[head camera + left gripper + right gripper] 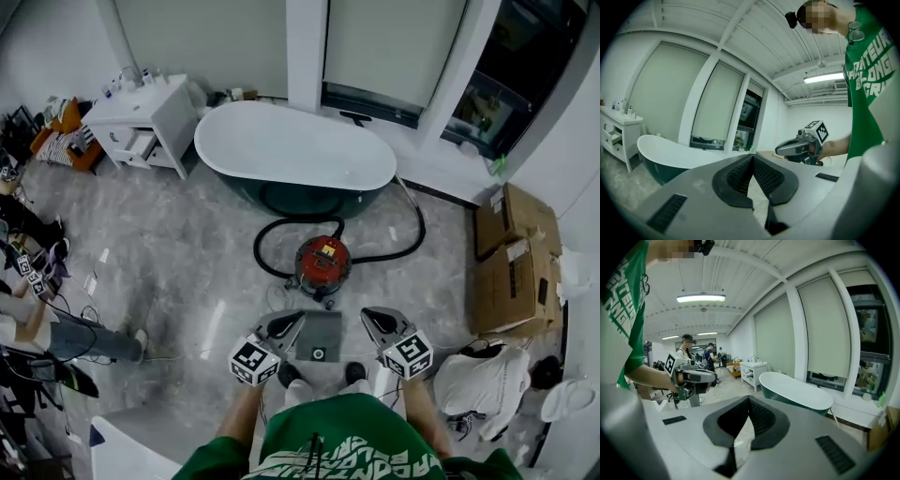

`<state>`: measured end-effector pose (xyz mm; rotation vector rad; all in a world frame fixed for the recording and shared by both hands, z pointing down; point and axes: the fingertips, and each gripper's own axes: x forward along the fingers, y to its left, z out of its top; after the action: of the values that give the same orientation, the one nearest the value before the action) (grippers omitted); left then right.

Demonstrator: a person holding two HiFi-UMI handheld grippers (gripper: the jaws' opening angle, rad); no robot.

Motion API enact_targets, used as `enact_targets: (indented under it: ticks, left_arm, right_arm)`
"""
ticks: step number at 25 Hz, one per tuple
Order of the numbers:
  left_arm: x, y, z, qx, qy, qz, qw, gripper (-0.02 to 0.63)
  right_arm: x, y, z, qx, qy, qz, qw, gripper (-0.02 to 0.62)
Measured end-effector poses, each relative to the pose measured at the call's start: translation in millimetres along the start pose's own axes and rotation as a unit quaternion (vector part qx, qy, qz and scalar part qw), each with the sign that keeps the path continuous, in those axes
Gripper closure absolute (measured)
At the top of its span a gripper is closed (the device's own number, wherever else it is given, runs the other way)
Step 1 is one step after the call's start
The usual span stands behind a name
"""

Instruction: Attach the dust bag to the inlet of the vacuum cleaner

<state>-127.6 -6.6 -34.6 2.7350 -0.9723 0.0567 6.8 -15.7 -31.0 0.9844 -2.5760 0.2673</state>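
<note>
Grey jaws were pressed together on nothing on both the left gripper (pixel 292 322) and the right gripper (pixel 372 319), which hung close in front of the person, one at either side of the flat grey dust bag (pixel 323 333) lying on the marbled floor (pixel 187 253) by the person's shoes. Just beyond the bag stood the red vacuum cleaner (pixel 323 262), its black hose (pixel 421 225) looping around it. Farther off was a white bathtub (pixel 295 150), with a white cabinet (pixel 141 122) to its left and cardboard boxes (pixel 514 258) at the right.
</note>
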Motion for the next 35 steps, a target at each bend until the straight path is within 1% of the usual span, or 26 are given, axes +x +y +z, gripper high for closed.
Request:
enact_targets:
  ticks: [5, 8, 11, 16, 20, 23, 29, 35]
  left_arm:
    - [-11.4, 9.2, -6.9, -0.004, -0.008, -0.003, 1.0, 0.61]
    - [-5.5, 13.6, -12.8, 0.0, 0.0, -0.006, 1.0, 0.611]
    - [3.6, 19.4, -14.3, 0.002, 0.006, 0.0, 1.0, 0.61]
    - [27.7, 19.1, -14.0, 0.002, 0.012, 0.013, 0.9998, 0.609]
    - [47.7, 15.8, -24.0, 0.004, 0.029, 0.018, 0.9994, 0.609]
    - [63.2, 14.9, -24.0, 0.006, 0.034, 0.022, 0.9992, 0.61]
    - [93.8, 17.5, -33.5, 0.007, 0.051, 0.019, 0.9985, 0.609]
    - [124.0, 28.2, -39.8, 0.01, 0.057, 0.017, 0.9982, 0.609]
  right_arm:
    - [7.2, 9.3, -0.6, -0.008, 0.005, -0.003, 1.0, 0.586]
    - [8.9, 4.0, -1.9, -0.006, 0.001, -0.003, 1.0, 0.586]
    - [10.4, -6.0, -1.6, -0.007, -0.001, 0.0, 1.0, 0.586]
    - [4.2, -35.8, -2.0, -0.005, 0.0, 0.005, 1.0, 0.586]
    - [-1.4, -57.1, -16.5, 0.001, 0.006, 0.012, 1.0, 0.586]
    - [-2.4, -74.9, -23.7, 0.005, 0.007, 0.016, 1.0, 0.586]
    - [3.6, -105.7, -35.2, 0.017, 0.003, 0.018, 1.0, 0.586]
    - [10.4, -133.5, -49.1, 0.021, 0.006, 0.021, 1.0, 0.586]
